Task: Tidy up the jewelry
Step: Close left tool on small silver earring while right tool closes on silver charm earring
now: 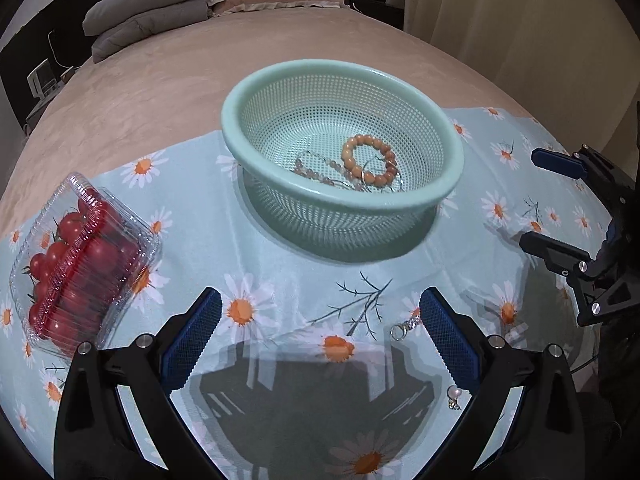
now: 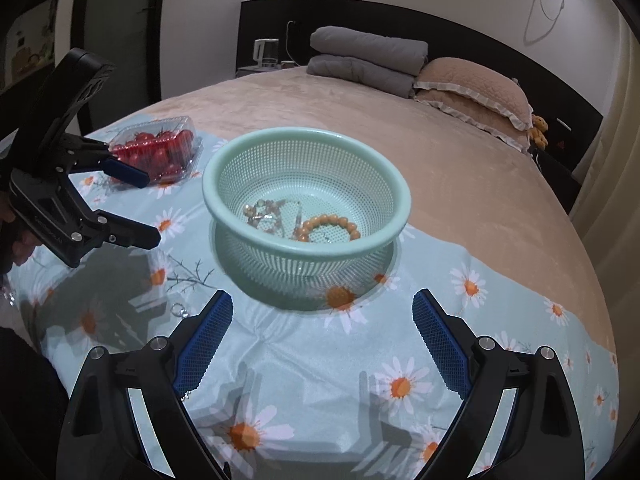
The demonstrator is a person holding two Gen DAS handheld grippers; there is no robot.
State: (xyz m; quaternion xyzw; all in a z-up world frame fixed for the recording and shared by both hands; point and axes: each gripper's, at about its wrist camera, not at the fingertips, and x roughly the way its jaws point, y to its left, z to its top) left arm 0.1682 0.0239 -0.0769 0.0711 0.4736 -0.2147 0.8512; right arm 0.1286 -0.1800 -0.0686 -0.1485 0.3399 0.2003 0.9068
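Note:
A mint-green perforated basket (image 1: 450, 184) (image 2: 394, 216) stands on a daisy-print cloth (image 1: 280, 276) (image 2: 312, 352). Inside lie an orange bead bracelet (image 1: 366, 156) (image 2: 332, 222), a pale bead strand (image 1: 316, 172) and silver pieces (image 2: 260, 216). On the cloth a silver clasp chain (image 1: 404, 329) (image 2: 179, 311) lies by my left gripper's right finger, and a pearl earring (image 1: 454, 395) rests nearer the camera. My left gripper (image 1: 320, 316) (image 2: 150, 208) is open with nothing between its fingers. My right gripper (image 2: 322, 322) (image 1: 532, 200) is open too, in front of the basket.
A clear plastic box of cherry tomatoes (image 1: 76, 264) (image 2: 158, 152) sits on the cloth's left part. The cloth lies on a pink bed cover (image 1: 168, 88) (image 2: 460, 152), with folded grey blankets (image 2: 368, 60) and pillows (image 2: 476, 88) at the far end.

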